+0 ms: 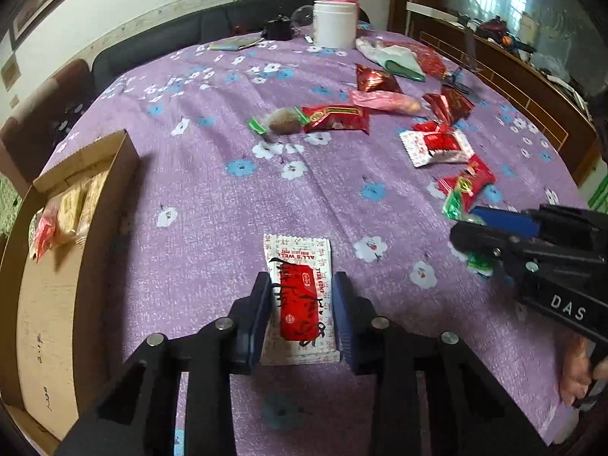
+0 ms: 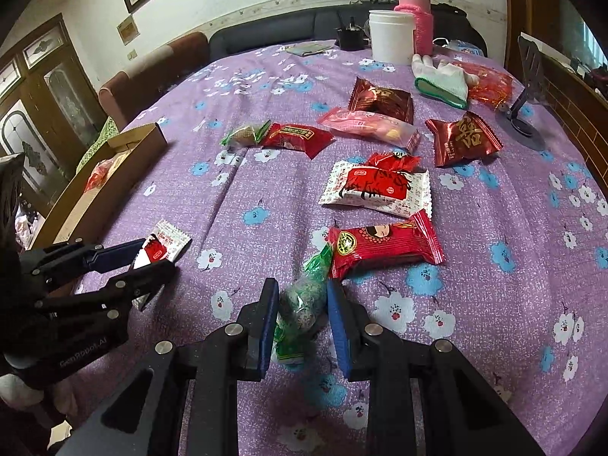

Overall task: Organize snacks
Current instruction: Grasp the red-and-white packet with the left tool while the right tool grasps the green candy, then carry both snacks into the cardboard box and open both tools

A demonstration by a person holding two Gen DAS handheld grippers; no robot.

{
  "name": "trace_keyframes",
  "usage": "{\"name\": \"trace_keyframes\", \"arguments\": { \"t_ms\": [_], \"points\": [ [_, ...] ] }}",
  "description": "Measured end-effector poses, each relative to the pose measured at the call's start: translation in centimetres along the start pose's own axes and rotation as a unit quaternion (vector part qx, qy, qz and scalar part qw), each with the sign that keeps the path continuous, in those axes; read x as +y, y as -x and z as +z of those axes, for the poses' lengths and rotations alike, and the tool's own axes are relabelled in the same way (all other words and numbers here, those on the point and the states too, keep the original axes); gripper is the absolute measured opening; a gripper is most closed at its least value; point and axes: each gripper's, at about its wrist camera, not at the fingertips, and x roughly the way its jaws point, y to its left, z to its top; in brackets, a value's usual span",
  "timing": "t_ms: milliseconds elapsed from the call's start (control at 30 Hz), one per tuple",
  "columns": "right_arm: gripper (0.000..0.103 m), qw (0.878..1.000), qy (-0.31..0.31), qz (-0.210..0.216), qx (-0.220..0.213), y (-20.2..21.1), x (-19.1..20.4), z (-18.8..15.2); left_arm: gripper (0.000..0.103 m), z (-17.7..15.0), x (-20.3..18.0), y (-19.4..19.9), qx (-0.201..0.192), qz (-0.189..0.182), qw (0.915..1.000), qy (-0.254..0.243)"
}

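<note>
On the purple floral tablecloth (image 1: 212,174), our left gripper (image 1: 302,315) pinches a white-and-red snack packet (image 1: 300,296), its 2 blue pads touching the packet's long edges. Our right gripper (image 2: 302,323) straddles a green-wrapped candy (image 2: 304,304); the left pad touches the wrapper, while we cannot tell whether the right pad does. At the table's left edge, the cardboard box (image 1: 45,323) holds 2 tan packets (image 1: 78,205) and a red-wrapped piece (image 1: 41,231). Only the right wrist view shows clearly the loose snacks: a red packet (image 2: 383,247) just beyond the candy, a second white-and-red packet (image 2: 376,190), and 2 dark red ones (image 2: 461,138). A white tub (image 2: 391,36) stands at the far edge.
</note>
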Motion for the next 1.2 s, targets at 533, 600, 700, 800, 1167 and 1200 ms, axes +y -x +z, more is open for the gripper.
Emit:
{"name": "trace_keyframes", "arguments": {
  "t_ms": [533, 600, 700, 800, 1167, 1200],
  "points": [
    [0.027, 0.998, 0.003, 0.058, -0.023, 1.9, 2.6, 0.7, 0.029, -1.2, 7.8, 7.2, -0.064, -0.067, 0.9877, 0.126],
    [0.027, 0.997, 0.013, 0.071, -0.026, 2.1, 4.0, 1.5, 0.029, -1.9, 10.5, 8.8, -0.077, -0.055, 0.9845, 0.148],
    [0.028, 0.995, 0.033, 0.091, -0.028, 2.2, 6.7, 3.0, 0.03, -2.5, 14.1, 10.3, -0.088, -0.026, 0.9815, 0.168],
    [0.028, 0.992, 0.053, 0.113, -0.024, 1.8, 9.9, 4.5, 0.03, -3.3, 18.9, 10.9, -0.086, 0.027, 0.9773, 0.192],
    [0.028, 0.98, 0.107, 0.169, 0.023, -4.1, 22.7, 9.2, 0.03, -4.2, 28.3, 6.3, -0.024, 0.079, 0.9662, 0.244],
    [0.028, 0.979, 0.109, 0.17, 0.03, -4.9, 23.5, 9.5, 0.03, -4.3, 28.5, 6.1, -0.023, 0.079, 0.9664, 0.243]
  ]
}}
